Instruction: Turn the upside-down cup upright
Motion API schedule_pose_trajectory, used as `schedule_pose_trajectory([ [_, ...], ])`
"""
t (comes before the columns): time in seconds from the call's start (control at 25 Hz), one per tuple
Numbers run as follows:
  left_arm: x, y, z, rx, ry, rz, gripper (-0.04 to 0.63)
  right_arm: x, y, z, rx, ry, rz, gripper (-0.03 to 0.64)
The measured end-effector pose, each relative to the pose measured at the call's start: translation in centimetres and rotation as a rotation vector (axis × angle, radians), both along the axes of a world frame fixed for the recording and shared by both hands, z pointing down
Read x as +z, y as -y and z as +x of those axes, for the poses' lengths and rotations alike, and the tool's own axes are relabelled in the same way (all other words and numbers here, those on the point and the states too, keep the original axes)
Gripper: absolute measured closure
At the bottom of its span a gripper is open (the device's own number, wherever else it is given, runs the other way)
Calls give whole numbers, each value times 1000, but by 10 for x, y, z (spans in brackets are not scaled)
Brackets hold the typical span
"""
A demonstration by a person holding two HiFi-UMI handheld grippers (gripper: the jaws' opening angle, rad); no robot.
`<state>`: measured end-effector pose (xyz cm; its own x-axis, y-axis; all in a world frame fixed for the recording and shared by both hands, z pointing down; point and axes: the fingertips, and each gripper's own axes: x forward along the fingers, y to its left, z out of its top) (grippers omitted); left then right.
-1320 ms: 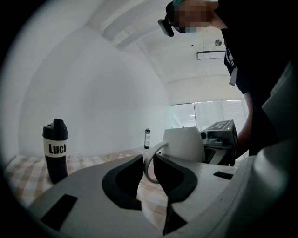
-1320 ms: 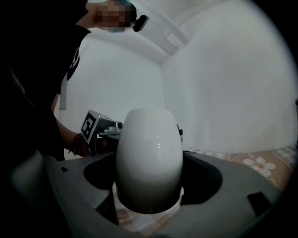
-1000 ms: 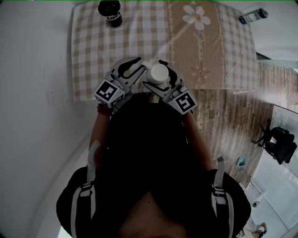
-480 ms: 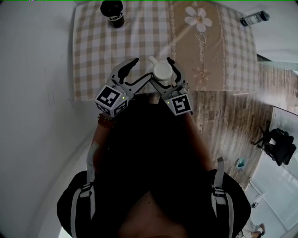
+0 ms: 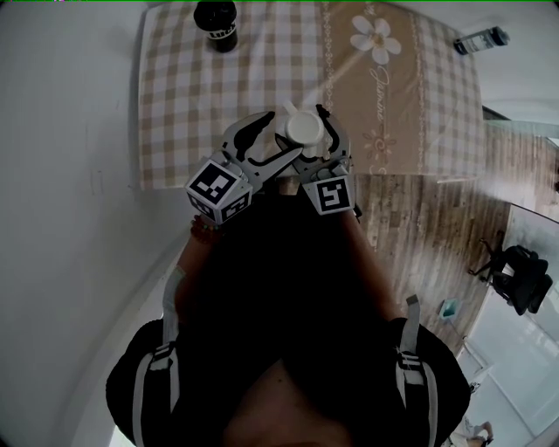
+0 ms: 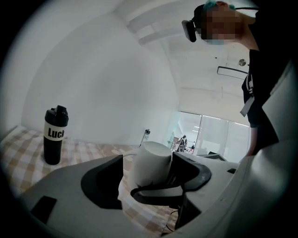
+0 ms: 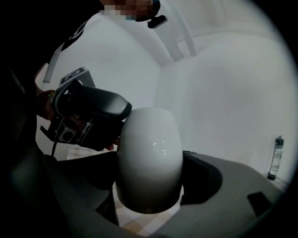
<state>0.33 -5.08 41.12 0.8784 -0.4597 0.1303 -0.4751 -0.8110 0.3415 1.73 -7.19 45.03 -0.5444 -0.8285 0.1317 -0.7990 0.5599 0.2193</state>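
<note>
The white cup (image 5: pixel 304 125) hangs above the near edge of the checked table (image 5: pixel 188 96), its closed end up as far as I can tell, a handle stub pointing away from me. My right gripper (image 5: pixel 307 131) is shut on the cup, one finger pressing on each flank. In the right gripper view the cup (image 7: pixel 149 158) fills the gap between the jaws. My left gripper (image 5: pixel 273 140) sits just left of it, jaws opening. In the left gripper view the cup (image 6: pixel 151 160) stands between those jaws, with a gap to the left pad (image 6: pixel 103 182).
A black bottle (image 5: pixel 216 22) stands at the table's far left corner, also seen as the black bottle (image 6: pixel 55 135). A small bottle (image 5: pixel 476 39) lies at the far right. A white wall runs along the left; wooden floor and an office chair (image 5: pixel 522 272) lie to the right.
The left gripper's jaws have spread and let go of the cup, which stays in the right gripper. Both grippers have moved a little farther over the table, and the right one has rolled.
</note>
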Motion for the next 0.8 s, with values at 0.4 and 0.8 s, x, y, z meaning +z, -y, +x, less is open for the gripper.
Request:
schedule_pose_trajectory([
  [0.4, 15, -2, 14, 22, 95, -3, 225, -3, -6, -26, -46, -69, 40, 216],
  [0.8, 17, -3, 7, 36, 18, -35, 229, -2, -11, -32, -140, -170, 99, 215],
])
